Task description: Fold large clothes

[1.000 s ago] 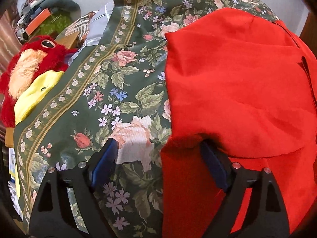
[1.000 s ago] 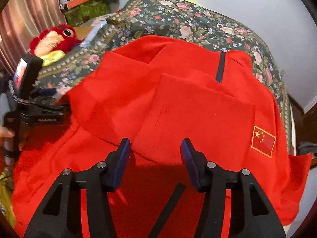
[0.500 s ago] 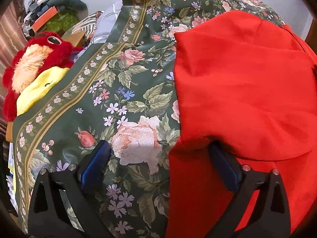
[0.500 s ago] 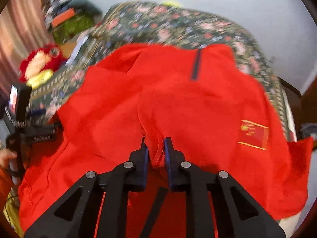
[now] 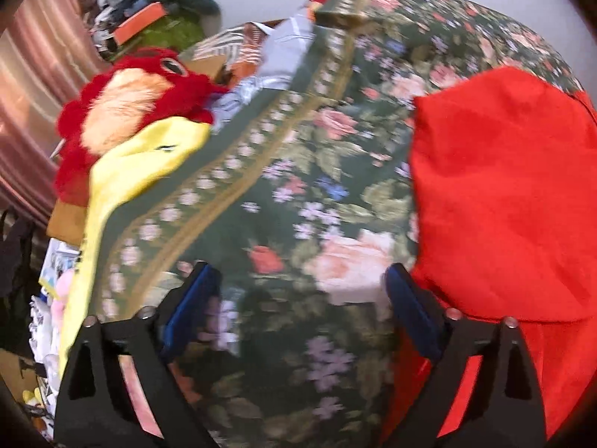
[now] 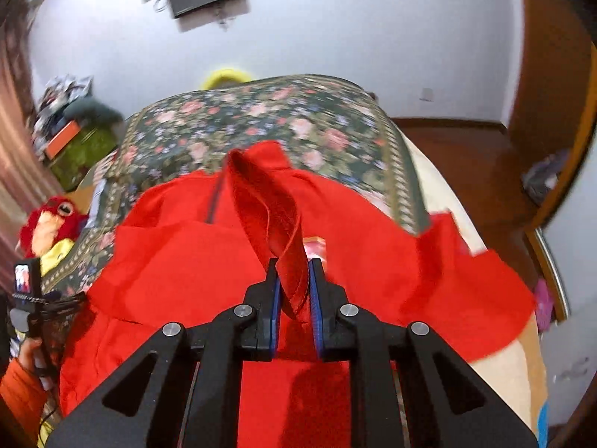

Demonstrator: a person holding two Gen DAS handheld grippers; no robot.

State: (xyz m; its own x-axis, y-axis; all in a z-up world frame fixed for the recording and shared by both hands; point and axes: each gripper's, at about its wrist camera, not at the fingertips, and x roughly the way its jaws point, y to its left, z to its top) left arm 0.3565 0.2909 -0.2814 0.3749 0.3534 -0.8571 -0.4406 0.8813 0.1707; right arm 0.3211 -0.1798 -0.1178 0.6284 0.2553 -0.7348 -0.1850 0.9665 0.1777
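A large red garment [image 6: 186, 261] lies spread on a floral bedspread [image 6: 261, 119]. My right gripper [image 6: 293, 280] is shut on a fold of the red garment and holds it lifted, so a ridge of cloth [image 6: 268, 201] rises from between its fingers. My left gripper [image 5: 298, 291] is open and empty above the bedspread [image 5: 298, 171], just left of the garment's edge [image 5: 503, 194]. The left gripper also shows in the right wrist view [image 6: 33, 298], at the garment's left side.
A red and yellow plush toy [image 5: 127, 119] lies at the bed's left edge, with a pile of clutter [image 5: 149, 18] behind it. A wooden cabinet [image 6: 552, 112] stands to the right of the bed. A white wall is behind.
My right gripper closed on the garment's fold and lifted it up and back. My left gripper shifted left, off the garment's edge, and stays open.
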